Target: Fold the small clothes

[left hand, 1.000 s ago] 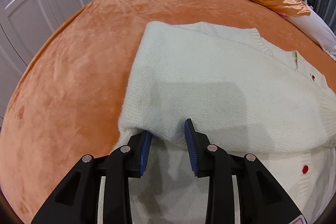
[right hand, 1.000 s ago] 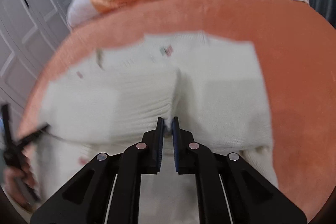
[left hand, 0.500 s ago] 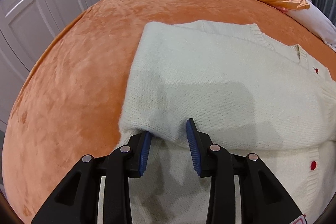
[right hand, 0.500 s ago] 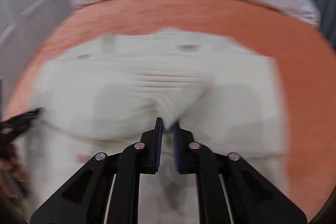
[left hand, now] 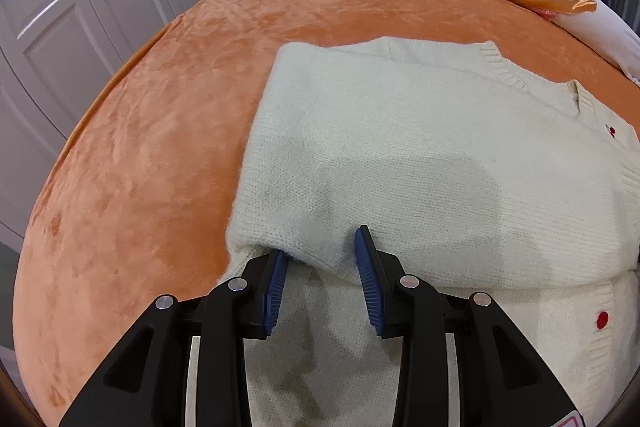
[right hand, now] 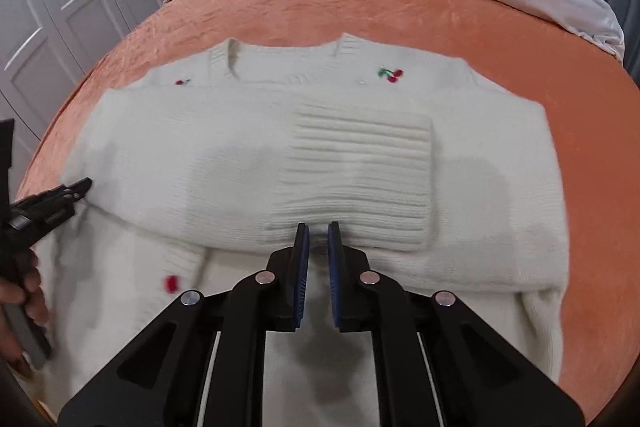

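Item: cream cardigan (right hand: pixel 248 163), flat mid-bed (right hand: pixel 592 115), both sleeves folded across. My right tongs (right hand: pixel 318 247) had sunk since the earlier frame, closing to a narrow gap, ribbed cuff (right hand: pixel 360 179) released. Left tongs (left hand: pixel 322 259) unmoved, apart around the sleeve edge.

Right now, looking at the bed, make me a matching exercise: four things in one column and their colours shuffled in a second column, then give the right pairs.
Things:
1. bedspread
2. sweater
3. buttons
4. wardrobe doors

Colours:
A. red
B. orange
C. pale grey-white
D. cream

Pairs: 1-B, 2-D, 3-A, 4-C
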`<action>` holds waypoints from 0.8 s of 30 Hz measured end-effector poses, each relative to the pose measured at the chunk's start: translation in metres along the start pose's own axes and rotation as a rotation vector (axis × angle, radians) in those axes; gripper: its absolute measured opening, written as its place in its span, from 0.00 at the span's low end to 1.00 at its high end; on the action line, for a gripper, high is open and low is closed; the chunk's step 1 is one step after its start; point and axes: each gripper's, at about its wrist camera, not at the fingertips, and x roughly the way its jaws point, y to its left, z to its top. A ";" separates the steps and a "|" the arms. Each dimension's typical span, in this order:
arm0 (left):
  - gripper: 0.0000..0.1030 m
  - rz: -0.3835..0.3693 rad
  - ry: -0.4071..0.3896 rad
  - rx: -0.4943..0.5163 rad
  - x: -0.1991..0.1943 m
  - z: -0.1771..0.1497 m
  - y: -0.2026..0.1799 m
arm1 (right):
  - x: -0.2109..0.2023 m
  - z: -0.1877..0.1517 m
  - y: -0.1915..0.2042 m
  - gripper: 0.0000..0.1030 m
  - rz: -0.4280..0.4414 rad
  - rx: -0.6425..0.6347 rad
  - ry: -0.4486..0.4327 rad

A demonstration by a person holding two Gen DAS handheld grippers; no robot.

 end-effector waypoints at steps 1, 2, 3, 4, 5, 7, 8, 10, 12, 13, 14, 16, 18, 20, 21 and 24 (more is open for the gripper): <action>0.33 -0.008 0.001 0.004 0.000 0.000 0.001 | -0.007 -0.004 -0.018 0.07 -0.058 0.044 -0.002; 0.33 -0.017 0.001 0.005 -0.001 0.000 0.003 | -0.015 -0.007 -0.031 0.07 -0.069 0.073 -0.007; 0.33 -0.021 -0.001 0.003 -0.003 0.000 0.004 | -0.024 -0.012 -0.048 0.07 -0.068 0.109 -0.013; 0.33 -0.024 -0.002 -0.004 -0.006 -0.001 0.005 | -0.035 -0.016 -0.061 0.11 -0.072 0.146 -0.024; 0.33 -0.029 -0.004 -0.015 -0.012 -0.002 0.006 | -0.052 -0.022 -0.073 0.10 -0.078 0.174 -0.049; 0.33 -0.066 -0.028 -0.028 -0.028 -0.006 0.003 | -0.071 -0.027 -0.077 0.10 -0.086 0.165 -0.082; 0.33 -0.075 -0.043 -0.026 -0.034 -0.008 0.000 | -0.074 -0.027 -0.077 0.10 -0.086 0.156 -0.089; 0.33 -0.066 -0.057 -0.010 -0.037 -0.008 -0.009 | -0.065 -0.023 -0.075 0.10 -0.096 0.133 -0.082; 0.33 -0.059 -0.028 0.004 -0.023 -0.007 -0.018 | -0.033 -0.026 -0.082 0.10 -0.122 0.141 -0.004; 0.33 -0.055 -0.018 0.004 -0.014 -0.007 -0.020 | -0.020 -0.033 -0.084 0.07 -0.133 0.148 0.040; 0.34 -0.039 -0.038 0.015 -0.010 -0.008 -0.022 | -0.007 -0.041 -0.086 0.07 -0.121 0.156 0.025; 0.34 0.008 -0.071 0.076 -0.010 -0.011 -0.031 | -0.015 -0.040 -0.084 0.07 -0.121 0.160 0.006; 0.31 0.007 -0.068 0.090 -0.021 -0.010 -0.033 | -0.030 -0.039 -0.084 0.09 -0.096 0.193 0.005; 0.34 -0.095 -0.061 0.038 -0.042 -0.016 -0.023 | -0.054 -0.045 -0.080 0.10 -0.087 0.183 -0.032; 0.35 -0.110 -0.059 0.016 -0.050 -0.021 -0.018 | -0.066 -0.051 -0.080 0.11 -0.090 0.174 -0.041; 0.41 -0.118 -0.052 -0.006 -0.080 -0.053 0.000 | -0.098 -0.077 -0.074 0.11 -0.077 0.160 -0.043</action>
